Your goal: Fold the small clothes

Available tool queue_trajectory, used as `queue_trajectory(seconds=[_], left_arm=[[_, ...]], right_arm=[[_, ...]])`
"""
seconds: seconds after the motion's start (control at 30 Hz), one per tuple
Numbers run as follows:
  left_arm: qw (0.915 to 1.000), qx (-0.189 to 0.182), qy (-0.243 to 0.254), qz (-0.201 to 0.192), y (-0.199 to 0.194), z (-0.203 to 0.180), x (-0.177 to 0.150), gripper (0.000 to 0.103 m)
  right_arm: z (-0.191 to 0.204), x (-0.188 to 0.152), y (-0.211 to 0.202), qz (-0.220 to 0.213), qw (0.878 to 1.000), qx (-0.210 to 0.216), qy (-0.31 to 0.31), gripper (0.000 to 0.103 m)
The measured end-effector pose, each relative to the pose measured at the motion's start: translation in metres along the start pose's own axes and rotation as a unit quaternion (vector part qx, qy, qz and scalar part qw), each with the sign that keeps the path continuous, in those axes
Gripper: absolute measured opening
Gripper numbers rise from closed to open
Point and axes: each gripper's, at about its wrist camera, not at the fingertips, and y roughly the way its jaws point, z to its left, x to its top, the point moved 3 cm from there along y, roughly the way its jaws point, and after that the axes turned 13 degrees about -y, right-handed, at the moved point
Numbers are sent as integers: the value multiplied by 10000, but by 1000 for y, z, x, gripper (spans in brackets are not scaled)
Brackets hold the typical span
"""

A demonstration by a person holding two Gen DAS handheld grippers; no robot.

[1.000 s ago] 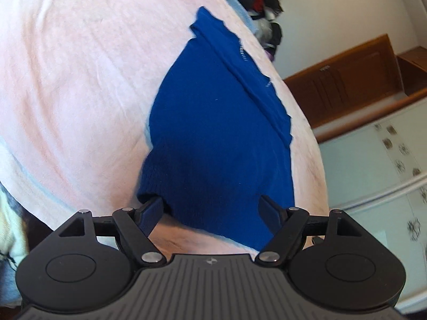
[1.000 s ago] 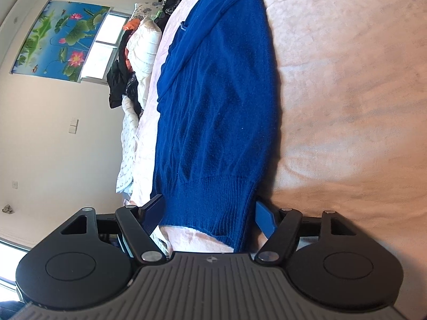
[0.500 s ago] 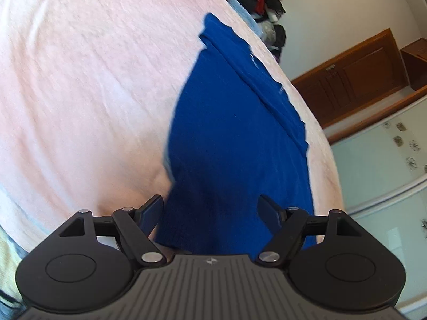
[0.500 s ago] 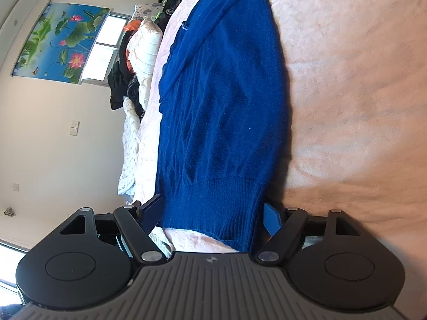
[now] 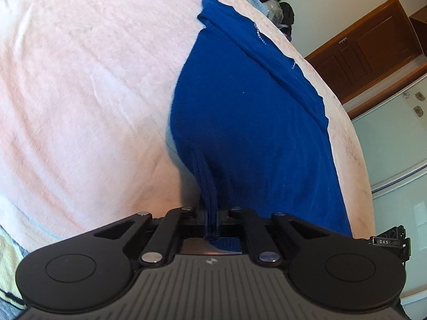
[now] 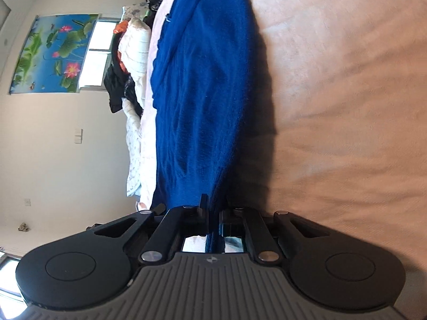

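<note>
On pink bedspread [image 5: 80, 80]: blue knit sweater [image 5: 240, 122], ribbed hem bunched.

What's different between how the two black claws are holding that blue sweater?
The left gripper looks steeply down on the blue sweater; the right gripper sees it side-on along the pink bedspread, with a wall behind. The left one pinches a narrow ribbed bunch of hem; the right one clamps a flatter edge. Shared: both have just been closing and are now shut on the sweater's near end.
</note>
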Motion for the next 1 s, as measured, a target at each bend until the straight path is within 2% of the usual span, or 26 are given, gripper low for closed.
queue_trajectory(seconds=[0.17,0.3,0.43,0.57,0.67,0.83,1.0], left_arm=[[9984,-540,-185,-39,-9,-16,15,5],[9955,-897,-189,-241,-20,-35,41,5],[9902,-1280,-249,-496,-15,-61,84,5],[9850,-1554,-373,-653,13,-91,135,5],[9845,-1592,-294,-671,40,-119,175,5],[9867,-1411,23,-805,90,-165,236,5],[9905,-1077,59,-848,150,-188,286,5]], right_arm=[[21,14,-4,-152,9989,411,-186,11],[37,41,-12,-426,9956,765,-328,11],[46,92,-21,-1008,9881,1083,-411,11],[48,159,-20,-1562,9781,1267,-533,11],[43,212,-12,-1847,9734,1259,-498,11],[31,297,20,-1980,9730,1102,-439,11],[-16,361,58,-2175,9734,712,68,12]])
